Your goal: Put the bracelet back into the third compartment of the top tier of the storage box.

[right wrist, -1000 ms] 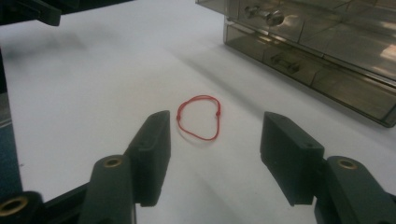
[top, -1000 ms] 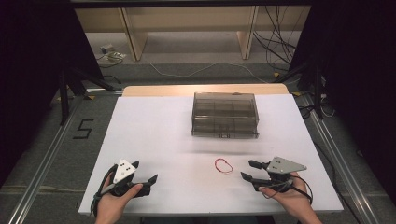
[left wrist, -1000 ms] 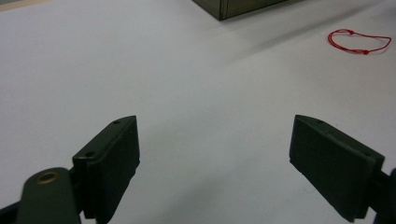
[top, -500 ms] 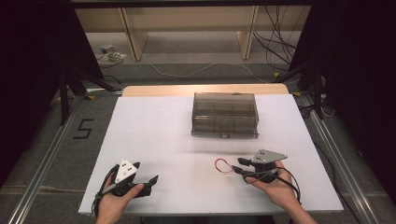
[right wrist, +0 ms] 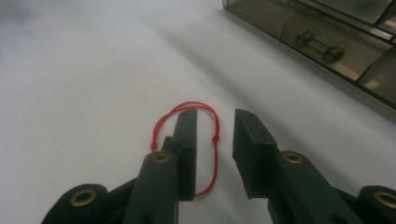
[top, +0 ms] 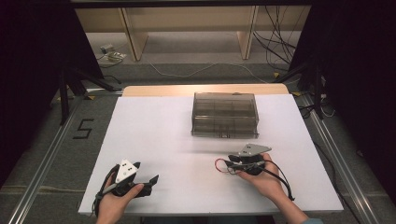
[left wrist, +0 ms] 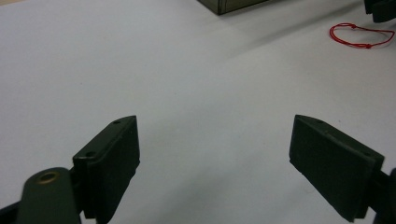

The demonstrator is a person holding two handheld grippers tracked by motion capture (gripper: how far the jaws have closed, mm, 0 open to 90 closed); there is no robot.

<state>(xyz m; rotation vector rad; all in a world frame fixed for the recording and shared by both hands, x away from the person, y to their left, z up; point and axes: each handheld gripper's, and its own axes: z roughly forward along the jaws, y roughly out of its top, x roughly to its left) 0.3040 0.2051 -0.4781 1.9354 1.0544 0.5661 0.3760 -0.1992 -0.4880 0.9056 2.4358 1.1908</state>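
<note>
A thin red string loop (top: 222,164) lies on the white table (top: 173,135), in front of a smoky clear plastic box (top: 225,114). My right gripper (top: 231,164) is down at the loop, jaws narrowed but still apart. In the right gripper view (right wrist: 215,117) one jaw stands inside the red loop (right wrist: 216,138), and the loop's right strand runs through the gap between the jaws. My left gripper (top: 148,172) rests at the near left, wide open (left wrist: 215,135) over bare table. The loop (left wrist: 359,35) lies far off at that view's upper right.
The closed box (right wrist: 327,32) has compartments with small parts inside, just beyond the right gripper; its corner (left wrist: 229,4) sits at the top of the left gripper view. Dark floor, cables and shelf legs surround the table.
My right gripper has moved left along the table to the red loop and settled over it, one jaw inside the loop. The left gripper has stayed put.
</note>
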